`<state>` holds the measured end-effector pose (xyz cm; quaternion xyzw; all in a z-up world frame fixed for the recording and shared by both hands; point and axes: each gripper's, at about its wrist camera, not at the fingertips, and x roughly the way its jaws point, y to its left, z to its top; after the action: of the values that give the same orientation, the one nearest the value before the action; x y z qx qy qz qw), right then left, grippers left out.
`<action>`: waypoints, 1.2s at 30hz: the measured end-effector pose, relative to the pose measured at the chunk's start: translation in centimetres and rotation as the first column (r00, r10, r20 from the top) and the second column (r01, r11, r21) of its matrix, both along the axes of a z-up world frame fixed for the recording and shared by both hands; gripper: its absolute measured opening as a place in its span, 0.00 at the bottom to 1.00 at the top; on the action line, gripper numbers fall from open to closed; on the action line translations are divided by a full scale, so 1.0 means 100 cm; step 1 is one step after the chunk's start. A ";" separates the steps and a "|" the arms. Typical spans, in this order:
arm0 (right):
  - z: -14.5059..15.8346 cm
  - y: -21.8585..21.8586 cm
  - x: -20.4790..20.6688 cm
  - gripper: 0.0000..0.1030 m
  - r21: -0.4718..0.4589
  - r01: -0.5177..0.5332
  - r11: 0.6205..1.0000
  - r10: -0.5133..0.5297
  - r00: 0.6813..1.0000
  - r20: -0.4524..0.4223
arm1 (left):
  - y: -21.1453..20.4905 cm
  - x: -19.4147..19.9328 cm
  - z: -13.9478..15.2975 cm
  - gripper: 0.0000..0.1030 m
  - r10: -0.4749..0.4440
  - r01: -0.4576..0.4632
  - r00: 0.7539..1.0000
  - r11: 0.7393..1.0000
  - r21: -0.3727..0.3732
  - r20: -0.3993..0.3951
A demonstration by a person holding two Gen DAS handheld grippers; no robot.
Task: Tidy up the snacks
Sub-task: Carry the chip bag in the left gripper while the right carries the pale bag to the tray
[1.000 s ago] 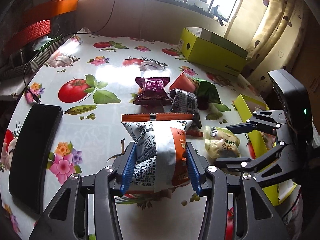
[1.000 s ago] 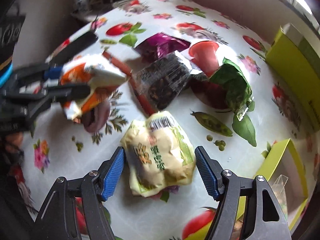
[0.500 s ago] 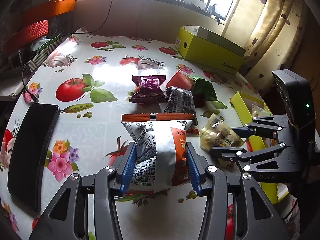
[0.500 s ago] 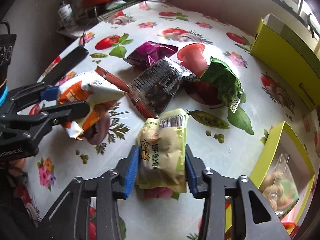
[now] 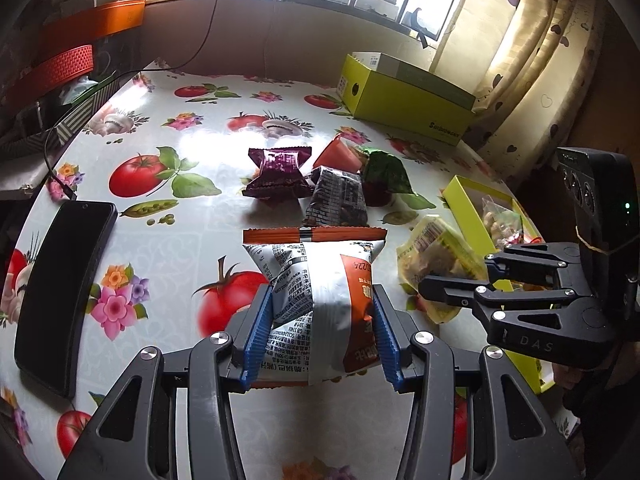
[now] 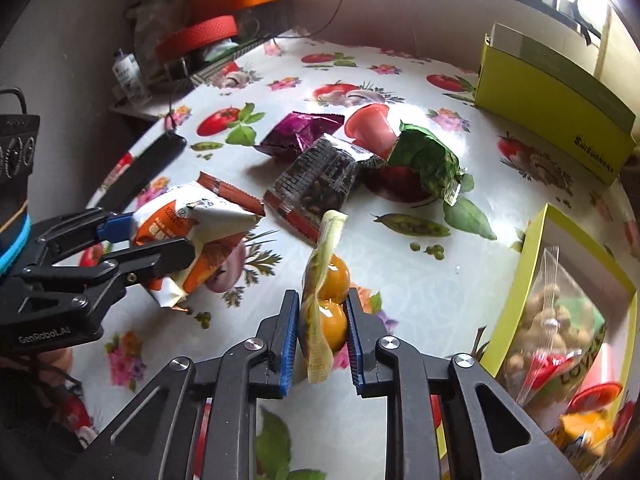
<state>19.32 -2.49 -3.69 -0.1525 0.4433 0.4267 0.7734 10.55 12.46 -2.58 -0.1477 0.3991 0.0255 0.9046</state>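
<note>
The left tool grips a white-orange bag; the right tool pinches a yellow pack edge-on above the bench. At right, an open yellow box holds a nut bag — behind it, a closed box.

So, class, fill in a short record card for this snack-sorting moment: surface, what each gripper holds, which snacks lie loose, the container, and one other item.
surface: table with a fruit-and-flower cloth
left gripper: shut on the white-and-orange packet
right gripper: shut on the yellow packet, turned on edge
loose snacks: purple packet, dark packet, green packet, lying close together
container: open yellow box at the right, bagged snacks already inside
other item: black phone lying flat at the left
</note>
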 end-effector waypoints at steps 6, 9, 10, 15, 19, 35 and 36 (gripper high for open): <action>0.011 -0.014 -0.014 0.18 0.067 0.034 0.997 -0.034 0.999 -0.001 | -0.006 -0.007 0.011 0.47 -0.009 0.009 1.000 1.000 0.001 0.024; 0.018 -0.023 -0.023 0.19 0.096 0.052 0.994 -0.053 0.999 0.008 | -0.012 -0.012 0.017 0.47 -0.020 0.020 0.999 1.000 0.001 0.039; 0.020 -0.026 -0.026 0.19 0.105 0.056 0.993 -0.058 0.998 0.010 | -0.014 -0.013 0.019 0.47 -0.024 0.024 0.999 1.000 0.002 0.043; 0.031 -0.043 -0.039 0.19 0.143 0.079 0.986 -0.083 0.996 0.017 | -0.024 -0.017 0.028 0.47 -0.051 0.051 0.997 0.999 0.002 0.060; 0.038 -0.058 -0.049 0.19 0.161 0.098 0.982 -0.105 0.994 0.032 | -0.037 -0.020 0.034 0.47 -0.092 0.091 0.993 0.996 0.009 0.073; 0.055 -0.102 -0.071 0.19 0.203 0.156 0.967 -0.172 0.983 0.064 | -0.079 -0.028 0.048 0.47 -0.186 0.184 0.979 0.982 0.034 0.089; 0.055 -0.105 -0.072 0.19 0.204 0.162 0.965 -0.178 0.982 0.064 | -0.081 -0.029 0.048 0.47 -0.191 0.188 0.978 0.981 0.035 0.089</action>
<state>12.14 -12.95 1.85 -0.0536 0.3779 0.3942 0.8360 7.68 4.38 2.25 -0.0980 0.3688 -0.0624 0.9222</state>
